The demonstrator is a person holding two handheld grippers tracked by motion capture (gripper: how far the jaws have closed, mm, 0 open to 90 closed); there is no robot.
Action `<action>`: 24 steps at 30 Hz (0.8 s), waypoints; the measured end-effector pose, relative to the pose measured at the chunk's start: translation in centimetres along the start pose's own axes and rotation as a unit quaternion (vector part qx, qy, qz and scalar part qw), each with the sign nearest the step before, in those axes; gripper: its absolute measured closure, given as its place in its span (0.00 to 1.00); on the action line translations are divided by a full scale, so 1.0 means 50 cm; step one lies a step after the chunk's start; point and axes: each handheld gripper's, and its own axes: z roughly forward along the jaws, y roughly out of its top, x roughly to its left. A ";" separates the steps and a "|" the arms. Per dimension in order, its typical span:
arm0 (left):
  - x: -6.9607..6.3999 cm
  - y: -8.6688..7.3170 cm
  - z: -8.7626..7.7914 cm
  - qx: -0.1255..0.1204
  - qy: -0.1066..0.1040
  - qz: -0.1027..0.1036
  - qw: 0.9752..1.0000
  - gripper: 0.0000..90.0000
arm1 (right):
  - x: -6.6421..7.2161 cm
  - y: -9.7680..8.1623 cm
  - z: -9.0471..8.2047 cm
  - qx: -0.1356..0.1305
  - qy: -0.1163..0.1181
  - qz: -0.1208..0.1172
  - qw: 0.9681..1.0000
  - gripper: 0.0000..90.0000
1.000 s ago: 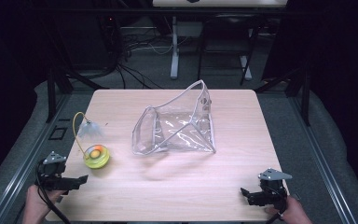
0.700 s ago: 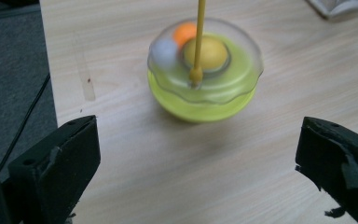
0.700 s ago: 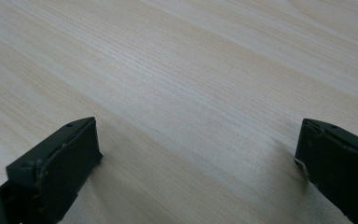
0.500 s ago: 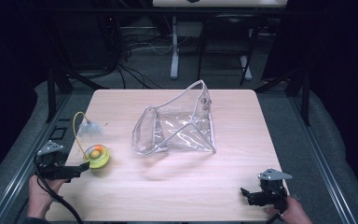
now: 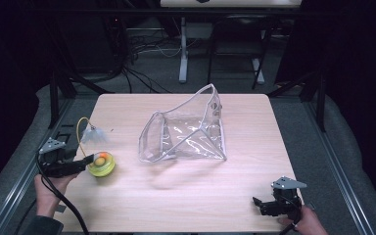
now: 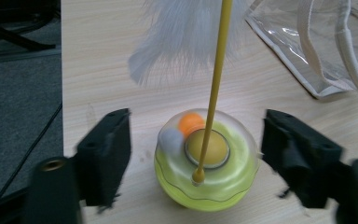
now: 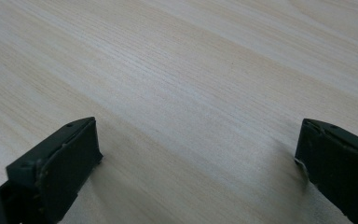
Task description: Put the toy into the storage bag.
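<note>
Straddling a yellow-green ball toy (image 6: 207,163) with jaws spread apart, left gripper (image 6: 196,154), right gripper (image 5: 269,205) apart over bare table (image 5: 186,196), clear bag (image 5: 186,134) mid-table, no writing legible

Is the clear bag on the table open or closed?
Open. The clear bag lies on the table with its mouth gaping toward the left, nothing visible inside.
</note>
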 end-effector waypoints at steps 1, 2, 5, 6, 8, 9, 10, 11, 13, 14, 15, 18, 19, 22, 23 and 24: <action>0.000 0.001 0.001 0.002 -0.002 0.002 1.000 0.51 | 0.000 0.000 0.000 0.000 0.000 0.000 1.000 0.00; -0.004 0.001 -0.001 -0.006 0.000 0.003 1.000 0.56 | 0.000 0.000 0.000 0.000 0.000 0.000 1.000 0.00; -0.006 0.001 -0.002 -0.009 -0.003 0.005 1.000 0.64 | 0.000 0.000 0.000 0.000 0.000 0.000 1.000 0.00; -0.006 0.001 -0.003 -0.010 -0.004 0.006 1.000 0.67 | 0.000 0.000 0.000 0.000 0.000 0.000 1.000 0.00; -0.005 0.000 -0.004 -0.012 -0.010 0.005 1.000 0.74 | 0.000 0.000 0.000 0.000 0.000 0.000 1.000 0.00; -0.005 0.000 -0.004 -0.012 -0.010 0.005 1.000 0.77 | 0.000 0.000 0.000 0.000 0.000 0.000 1.000 0.00; -0.004 -0.001 -0.005 -0.015 -0.010 0.006 1.000 0.78 | 0.000 0.000 0.000 0.000 0.000 0.000 1.000 0.00; -0.004 -0.001 -0.005 -0.015 -0.010 0.006 1.000 0.81 | 0.000 0.000 0.000 0.000 0.000 0.000 1.000 0.00; -0.004 -0.001 -0.005 -0.016 -0.012 0.007 1.000 0.84 | 0.000 0.000 0.000 0.000 0.000 0.000 1.000 0.00; -0.004 -0.001 -0.005 -0.016 -0.012 0.007 1.000 0.85 | 0.000 0.000 0.000 0.000 0.000 0.000 1.000 0.00; -0.003 -0.001 -0.005 -0.016 -0.012 0.007 1.000 0.85 | 0.000 0.000 0.000 0.000 0.000 0.000 1.000 0.00; -0.004 0.000 -0.005 -0.017 -0.012 0.009 1.000 0.89 | 0.000 0.000 0.000 0.000 0.000 0.000 1.000 0.00; -0.004 0.000 -0.005 -0.018 -0.012 0.010 1.000 0.89 | 0.000 0.000 0.000 0.000 0.000 0.000 1.000 0.00; -0.004 0.002 -0.006 -0.027 -0.013 0.007 1.000 0.88 | 0.000 0.000 0.000 0.000 0.000 0.000 1.000 0.00; -0.004 0.003 -0.008 -0.031 -0.014 0.003 0.999 0.88 | 0.000 0.000 0.000 0.000 0.000 0.000 1.000 0.00; -0.003 0.005 -0.010 -0.038 -0.013 0.002 0.999 0.88 | 0.000 0.000 0.000 0.000 0.000 0.000 1.000 0.00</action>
